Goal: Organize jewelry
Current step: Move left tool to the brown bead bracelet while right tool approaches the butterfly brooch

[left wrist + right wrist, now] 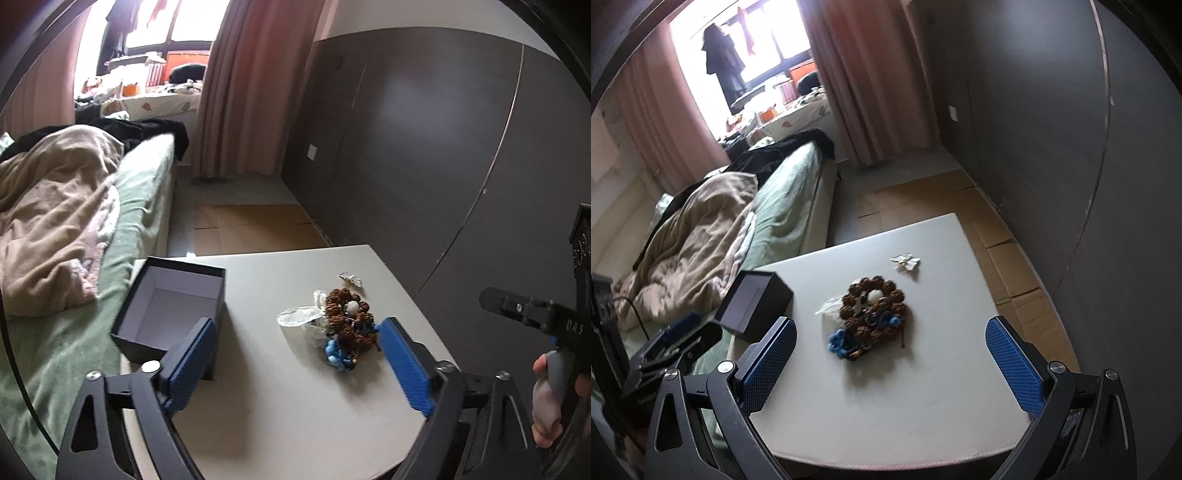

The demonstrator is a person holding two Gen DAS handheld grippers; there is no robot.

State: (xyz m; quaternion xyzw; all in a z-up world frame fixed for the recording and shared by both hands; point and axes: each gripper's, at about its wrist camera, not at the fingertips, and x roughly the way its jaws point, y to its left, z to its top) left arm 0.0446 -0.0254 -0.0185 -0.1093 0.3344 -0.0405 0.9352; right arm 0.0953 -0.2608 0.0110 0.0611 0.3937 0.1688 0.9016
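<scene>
A heap of jewelry lies mid-table: a brown bead bracelet (349, 317) (875, 306), blue beads (338, 356) (842, 341) and a clear plastic bag (299, 315). A small white flower-shaped piece (351, 278) (905, 262) lies apart, farther back. An open dark box (171, 310) (755, 301) with a pale lining stands at the table's left edge. My left gripper (295, 363) is open above the table, the heap just inside its right pad, the box behind its left pad. My right gripper (892, 360) is open, short of the heap, nothing between its pads.
The white table (280, 406) (942, 387) stands beside a bed (144, 206) with a beige blanket (55, 218). A dark wardrobe wall (424, 147) runs along the right. Cardboard (1004, 236) covers the floor. A hand holding the right gripper (546, 398) shows at the left view's right edge.
</scene>
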